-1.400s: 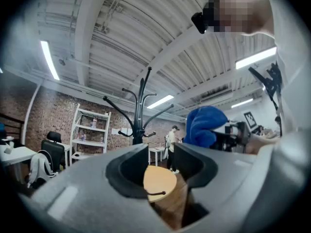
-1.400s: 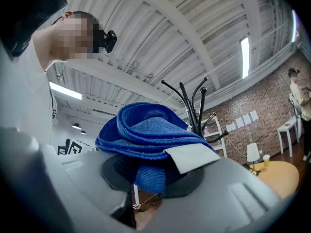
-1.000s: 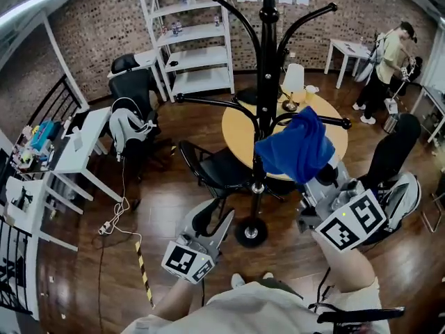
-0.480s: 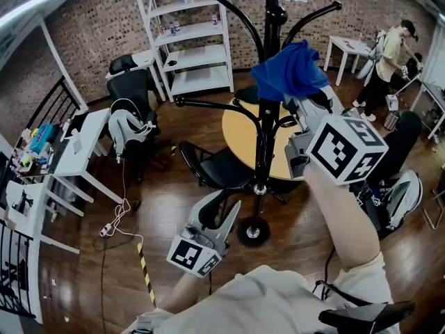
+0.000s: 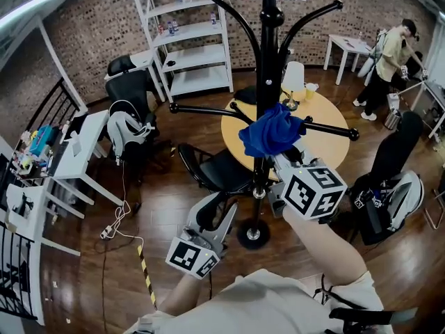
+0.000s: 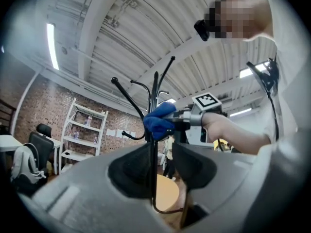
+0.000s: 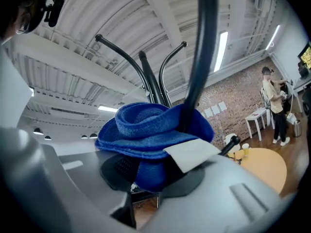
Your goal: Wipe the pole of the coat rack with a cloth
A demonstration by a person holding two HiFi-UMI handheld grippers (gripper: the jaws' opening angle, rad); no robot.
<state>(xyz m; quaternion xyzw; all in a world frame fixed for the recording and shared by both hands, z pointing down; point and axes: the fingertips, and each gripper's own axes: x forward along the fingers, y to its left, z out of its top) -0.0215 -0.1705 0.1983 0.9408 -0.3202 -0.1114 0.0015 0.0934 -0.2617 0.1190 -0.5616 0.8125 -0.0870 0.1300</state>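
Cloth (image 5: 270, 132) of deep blue sits bunched against the black pole (image 5: 264, 68) of the coat rack, about halfway up, just below where the lower arms branch off left and right. The right claw (image 5: 279, 157) is clenched on this cloth: in the right gripper view the folds fill the space between both jaws, a white tag sticks out to the right, and the pole rises straight through the top of the bundle, touching it. The marker cube on that claw faces up toward the head camera, nearer than the cloth.

The left claw (image 5: 221, 211) hangs lower and to the left, aimed at the foot of the rack, apart from it. Its jaws stand released with nothing gripped; the left gripper view shows only the thin pole through the gap between them, with the cloth higher up on it.

Beyond the rack stands a round yellow worktop (image 5: 332, 143), with a black chair (image 5: 215, 169) to its left. A white shelf unit (image 5: 191, 40) lines the far brick wall, and a person (image 5: 389, 54) stands at the far right.
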